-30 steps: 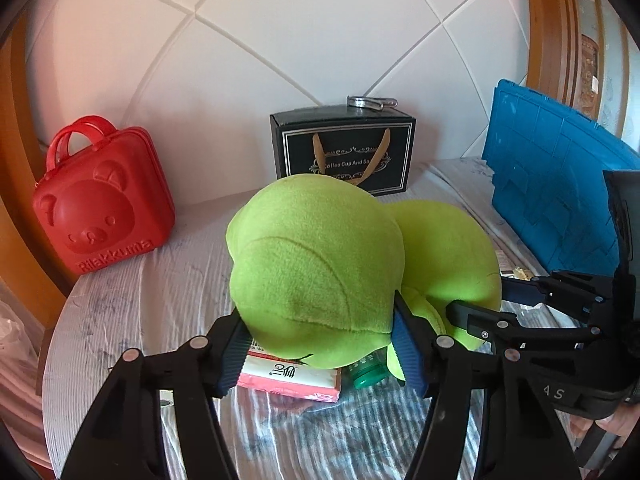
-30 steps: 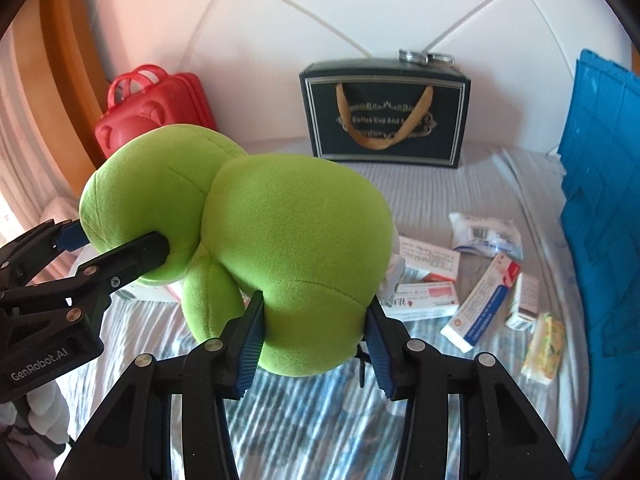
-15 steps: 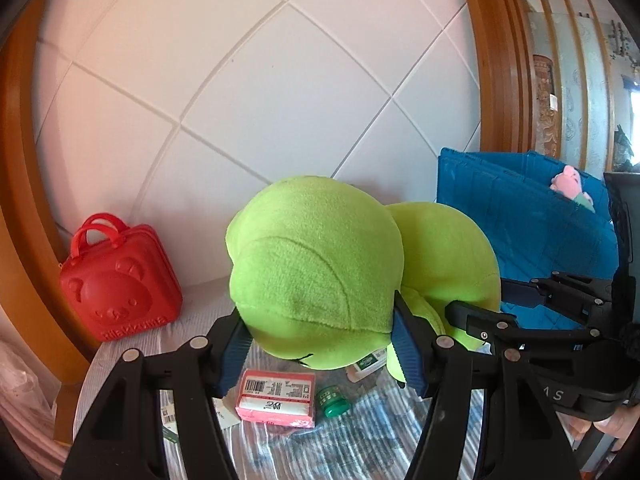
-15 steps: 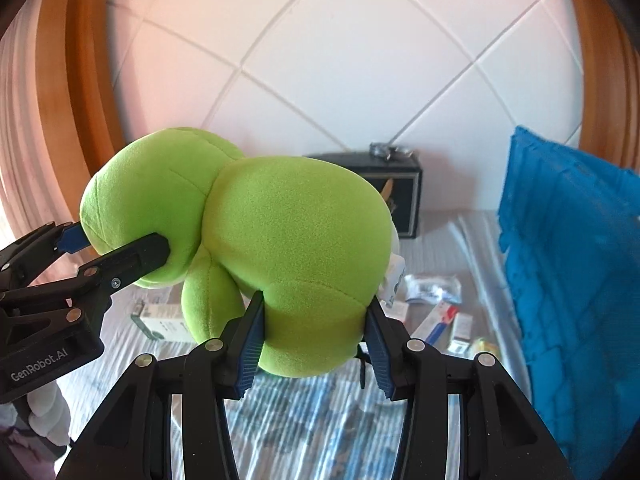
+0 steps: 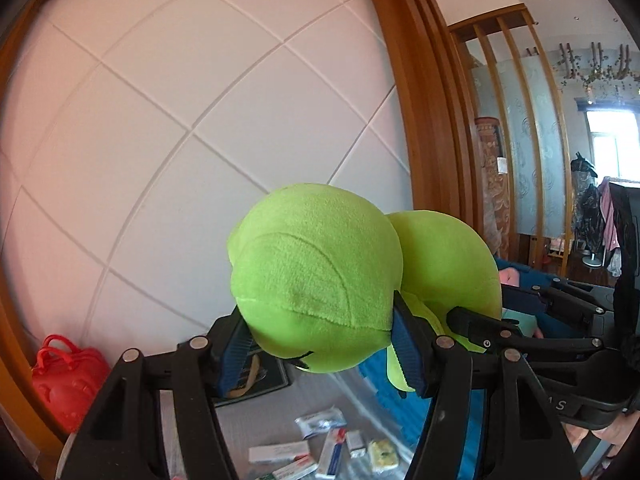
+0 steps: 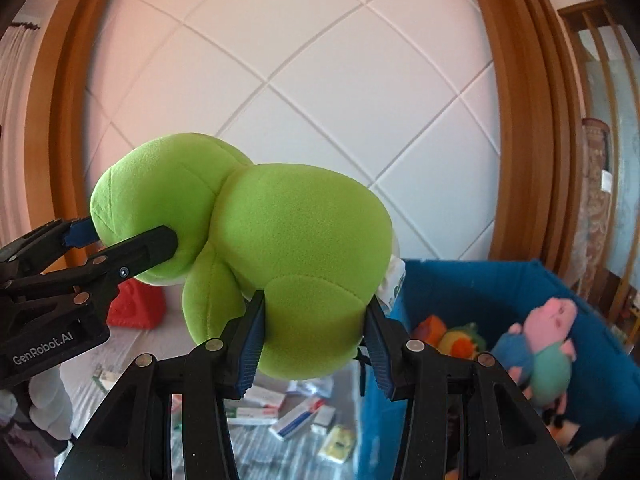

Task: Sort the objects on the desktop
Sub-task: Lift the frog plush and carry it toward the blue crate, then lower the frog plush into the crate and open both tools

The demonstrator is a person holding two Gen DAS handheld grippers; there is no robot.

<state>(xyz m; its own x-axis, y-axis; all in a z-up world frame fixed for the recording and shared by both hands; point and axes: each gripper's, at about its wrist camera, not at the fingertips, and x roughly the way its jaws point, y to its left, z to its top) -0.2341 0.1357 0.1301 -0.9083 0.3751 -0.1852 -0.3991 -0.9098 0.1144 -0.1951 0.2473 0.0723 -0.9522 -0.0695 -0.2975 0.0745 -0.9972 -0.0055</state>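
A big lime-green plush toy (image 5: 320,280) is held in the air by both grippers. My left gripper (image 5: 320,348) is shut on its round head end. My right gripper (image 6: 314,340) is shut on its body end (image 6: 304,256). The left gripper also shows at the left of the right wrist view (image 6: 124,240), and the right gripper at the right of the left wrist view (image 5: 480,320). The plush is high above the table, beside the open blue bin (image 6: 480,292), which holds plush toys, among them a pink pig (image 6: 548,340).
Small medicine boxes and packets (image 6: 296,412) lie on the striped tablecloth (image 5: 304,400) below. A red bear case (image 5: 68,376) and a black gift box (image 5: 260,376) stand by the white panelled wall. Wooden frame posts rise at both sides.
Both grippers have lifted the green plush well up from the table and swung it right toward the blue bin. The bin's inside with toys has come into view.
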